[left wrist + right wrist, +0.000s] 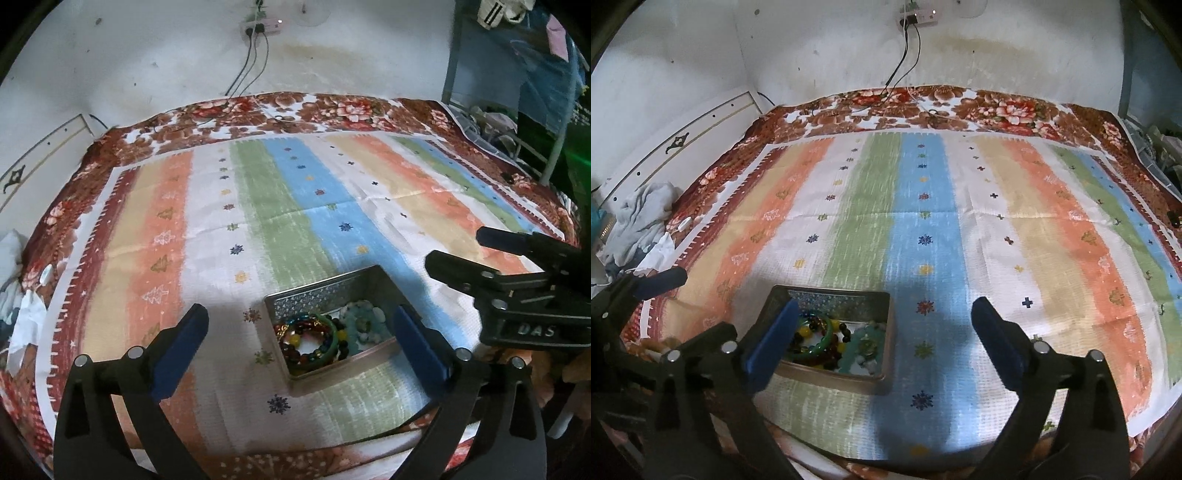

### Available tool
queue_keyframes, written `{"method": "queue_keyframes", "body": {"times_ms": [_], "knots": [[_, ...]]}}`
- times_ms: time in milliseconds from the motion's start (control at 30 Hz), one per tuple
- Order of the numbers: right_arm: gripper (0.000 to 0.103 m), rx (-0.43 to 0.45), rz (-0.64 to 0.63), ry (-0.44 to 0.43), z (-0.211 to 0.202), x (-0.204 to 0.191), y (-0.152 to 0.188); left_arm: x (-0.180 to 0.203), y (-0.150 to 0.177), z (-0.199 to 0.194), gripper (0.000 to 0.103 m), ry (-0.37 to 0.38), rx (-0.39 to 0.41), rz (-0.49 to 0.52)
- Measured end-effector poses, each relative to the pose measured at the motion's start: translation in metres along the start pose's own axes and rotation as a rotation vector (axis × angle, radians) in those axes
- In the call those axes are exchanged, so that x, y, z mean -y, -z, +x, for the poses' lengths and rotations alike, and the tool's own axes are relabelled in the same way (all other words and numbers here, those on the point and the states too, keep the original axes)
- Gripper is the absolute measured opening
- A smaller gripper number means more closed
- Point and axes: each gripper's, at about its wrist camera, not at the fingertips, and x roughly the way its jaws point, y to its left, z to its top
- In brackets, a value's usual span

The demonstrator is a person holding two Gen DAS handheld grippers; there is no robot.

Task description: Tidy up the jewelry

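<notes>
Left wrist: tin between fingers.

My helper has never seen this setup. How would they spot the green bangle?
Start at the striped cloth; near its front edge sits a metal tin. Inside, the green bangle is the one smooth solid ring, ringed by beaded bracelets.

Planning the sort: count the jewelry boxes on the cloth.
1. The metal box sits near the front of the striped cloth, between the left gripper fingers, holding bead bracelets; nothing hints at others.
</notes>
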Motion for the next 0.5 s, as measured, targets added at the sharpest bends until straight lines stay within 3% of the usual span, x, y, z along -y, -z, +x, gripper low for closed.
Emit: {"method": "queue_keyframes", "body": {"times_ms": [500], "knots": [[0.098,-0.015,-0.01,0.002,-0.004,0.005,0.013,-0.004,0.011,-0.006,0.098,-0.019,-0.007,0.009]]}}
